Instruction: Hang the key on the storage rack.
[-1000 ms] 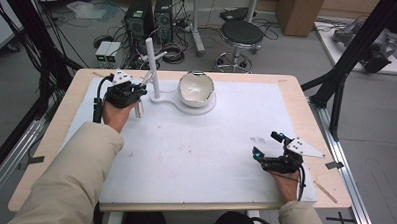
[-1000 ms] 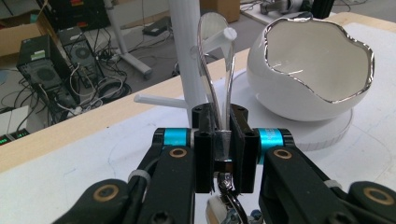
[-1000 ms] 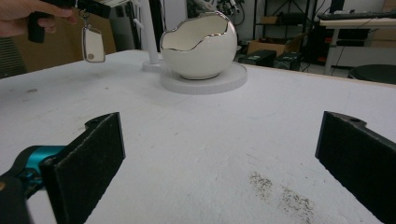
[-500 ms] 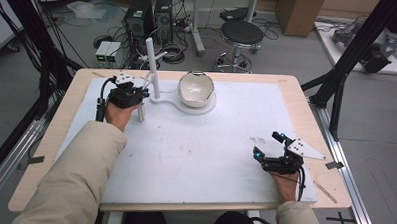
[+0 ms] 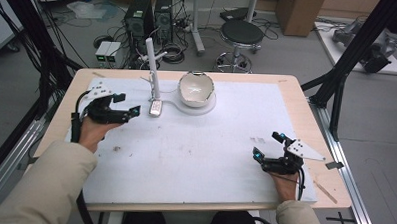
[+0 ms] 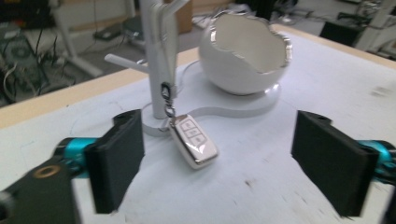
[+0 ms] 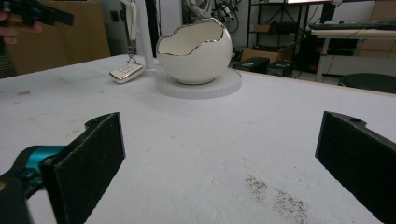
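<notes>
The key fob (image 6: 194, 147) lies flat on the white surface (image 5: 195, 157) at the foot of the white stand (image 5: 151, 65), its chain hooked up onto the post, with the egg-shaped bowl (image 5: 195, 88) just beside. The left gripper (image 5: 121, 103) sits near it, jaws just opened wide, nothing between them. Well apart, the right gripper (image 5: 268, 145) rests with jaws spread, empty.

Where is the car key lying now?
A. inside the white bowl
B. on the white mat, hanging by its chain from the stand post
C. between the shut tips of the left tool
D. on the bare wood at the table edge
B: the car key lies on the white mat, its chain hooked to the stand post, beside the bowl.
</notes>
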